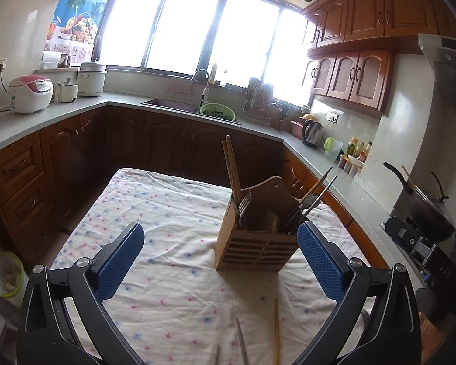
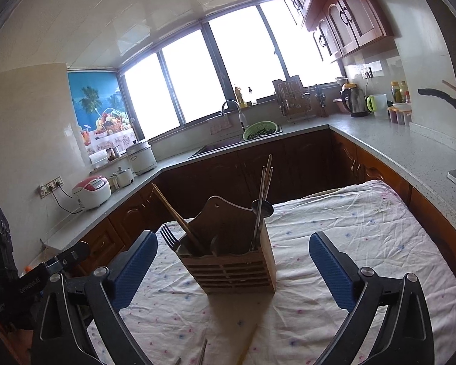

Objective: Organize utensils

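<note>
A wooden slatted utensil holder (image 1: 255,251) stands on a table with a floral cloth (image 1: 167,213); it also shows in the right wrist view (image 2: 237,270). It holds wooden chopsticks (image 1: 231,170), a fork (image 1: 244,205) and metal chopsticks (image 1: 313,203). In the right wrist view a fork (image 2: 168,237) and a spoon (image 2: 262,208) stick out. A loose wooden chopstick (image 1: 276,331) and metal chopsticks (image 1: 241,343) lie on the cloth before the holder. My left gripper (image 1: 220,231) is open and empty above the table. My right gripper (image 2: 232,238) is open and empty, facing the holder.
An L-shaped counter (image 1: 45,115) surrounds the table, with a rice cooker (image 1: 30,92), a sink (image 1: 170,105), a green colander (image 1: 218,112) and a kettle (image 1: 312,132). A wok (image 1: 425,206) sits at the right. The other gripper's body (image 2: 21,279) is at the left.
</note>
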Action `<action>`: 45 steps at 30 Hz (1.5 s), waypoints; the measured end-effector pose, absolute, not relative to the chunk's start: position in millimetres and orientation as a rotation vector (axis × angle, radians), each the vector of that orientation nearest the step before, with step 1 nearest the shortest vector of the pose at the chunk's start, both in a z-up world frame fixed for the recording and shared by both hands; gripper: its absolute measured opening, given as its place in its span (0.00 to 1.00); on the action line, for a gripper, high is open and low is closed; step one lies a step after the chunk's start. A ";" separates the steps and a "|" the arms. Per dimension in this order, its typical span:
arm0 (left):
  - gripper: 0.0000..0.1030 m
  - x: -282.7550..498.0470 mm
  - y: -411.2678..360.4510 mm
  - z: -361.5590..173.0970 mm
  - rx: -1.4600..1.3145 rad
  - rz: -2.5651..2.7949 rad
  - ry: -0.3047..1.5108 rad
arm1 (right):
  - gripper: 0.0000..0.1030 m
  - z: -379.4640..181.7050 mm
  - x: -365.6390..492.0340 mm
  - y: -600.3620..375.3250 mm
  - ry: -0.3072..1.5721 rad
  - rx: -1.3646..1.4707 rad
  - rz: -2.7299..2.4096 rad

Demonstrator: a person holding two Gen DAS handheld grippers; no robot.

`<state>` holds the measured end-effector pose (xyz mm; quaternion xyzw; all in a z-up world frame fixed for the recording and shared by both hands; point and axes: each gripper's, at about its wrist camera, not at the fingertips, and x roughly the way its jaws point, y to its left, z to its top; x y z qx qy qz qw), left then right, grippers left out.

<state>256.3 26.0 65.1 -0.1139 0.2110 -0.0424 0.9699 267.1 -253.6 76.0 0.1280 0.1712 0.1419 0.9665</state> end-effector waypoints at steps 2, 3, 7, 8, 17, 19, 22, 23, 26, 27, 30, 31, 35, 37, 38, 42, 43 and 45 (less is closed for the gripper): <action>1.00 240.9 24.1 64.3 -0.208 -0.095 0.425 | 0.98 74.4 253.3 -253.3 0.341 0.258 0.288; 1.00 233.4 22.8 64.4 -0.196 -0.093 0.424 | 0.98 73.4 246.1 -253.0 0.340 0.261 0.292; 1.00 206.5 20.9 64.1 -0.173 -0.102 0.424 | 0.98 68.0 215.3 -252.0 0.322 0.252 0.313; 1.00 199.7 21.6 63.7 -0.176 -0.097 0.420 | 0.99 66.2 207.2 -251.7 0.315 0.250 0.319; 1.00 150.5 22.3 42.6 -0.175 -0.065 0.440 | 0.99 49.8 147.2 -250.1 0.276 0.199 0.302; 1.00 140.0 20.6 37.1 -0.163 -0.055 0.433 | 1.00 46.5 137.6 -250.9 0.276 0.186 0.295; 1.00 121.8 23.4 30.0 -0.169 -0.040 0.392 | 1.00 42.5 122.6 -251.7 0.265 0.168 0.292; 1.00 117.2 24.6 28.5 -0.178 -0.038 0.386 | 1.00 41.2 117.7 -251.8 0.260 0.159 0.293; 1.00 113.0 25.4 29.8 -0.163 -0.053 0.439 | 1.00 40.7 106.2 -251.6 0.255 0.133 0.298; 1.00 110.4 26.2 31.0 -0.165 -0.052 0.444 | 1.00 43.4 103.2 -251.4 0.253 0.123 0.306; 1.00 98.3 23.9 31.8 -0.163 -0.059 0.426 | 1.00 54.2 88.3 -249.6 0.228 0.072 0.309; 1.00 94.0 19.3 29.9 -0.137 -0.047 0.415 | 1.00 56.3 82.7 -249.3 0.212 0.062 0.309; 1.00 81.1 3.6 14.0 -0.056 -0.014 0.388 | 1.00 44.5 65.5 -246.6 0.190 0.041 0.302; 1.00 74.7 -1.6 3.6 -0.038 -0.008 0.386 | 1.00 29.5 63.6 -245.5 0.206 0.044 0.286; 1.00 72.8 -4.4 -1.0 -0.030 -0.013 0.392 | 1.00 20.7 63.4 -245.2 0.222 0.053 0.285; 1.00 66.8 -14.0 -14.0 0.002 -0.013 0.400 | 1.00 -9.1 62.4 -241.0 0.259 0.058 0.264; 1.00 64.5 -15.5 -16.2 0.012 -0.005 0.393 | 1.00 -14.6 61.3 -240.6 0.259 0.056 0.260; 1.00 60.7 -18.1 -19.6 0.028 0.014 0.373 | 1.00 -22.9 57.0 -240.6 0.241 0.054 0.246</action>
